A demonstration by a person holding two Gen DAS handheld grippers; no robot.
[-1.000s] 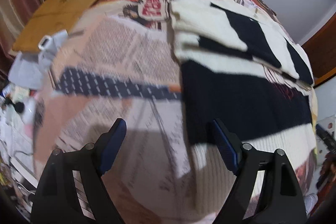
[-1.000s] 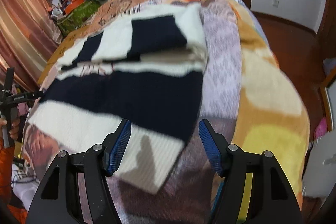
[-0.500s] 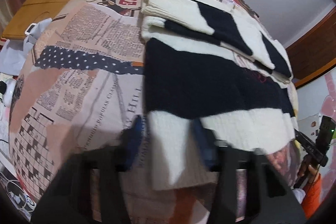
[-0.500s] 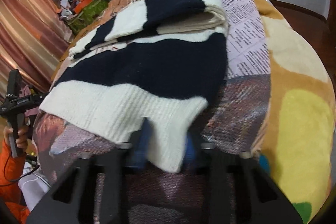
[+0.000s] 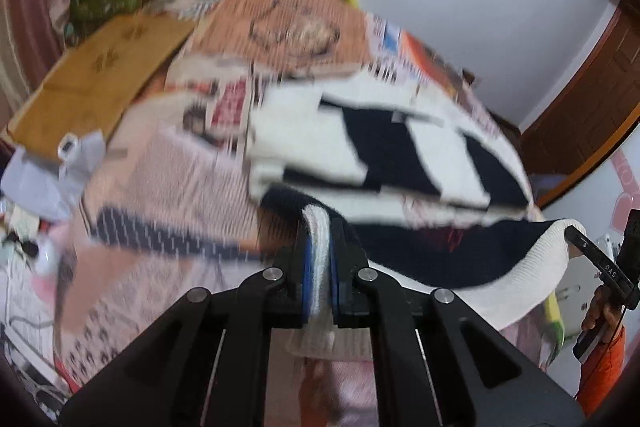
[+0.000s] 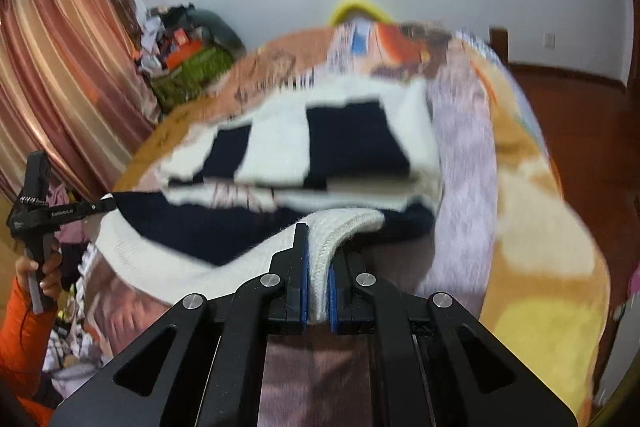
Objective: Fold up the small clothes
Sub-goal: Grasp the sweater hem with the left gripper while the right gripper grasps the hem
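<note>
- Both pairs of fingers are clamped on the white ribbed hem of the navy-and-white striped knitted sweater; the left gripper has the cloth pinched between its blue pads, a fold of white knit standing up between them and running back past the pads.
- Right gripper holds the hem in the same way, white ribbing bulging out ahead of its fingers; each hand has one corner of the hem, so I judge the edge can be carried over as one straight line.
- Jaws of both have just been closing, with the knit between them.
- Ahead of the fingers the sweater lies on the bed with the newspaper-print cover; its far part is already doubled into a thick striped stack, while the near part hangs off the bed between the two grips and sags in the middle.
- Step in hand, as I read it: raise the hem and lay it forward over the folded stack; both hands should travel together, or the sagging span may twist.
- Beyond the left fingers, to their left, a brown cardboard sheet rests at the bed's edge, well apart from the sweater.
</note>
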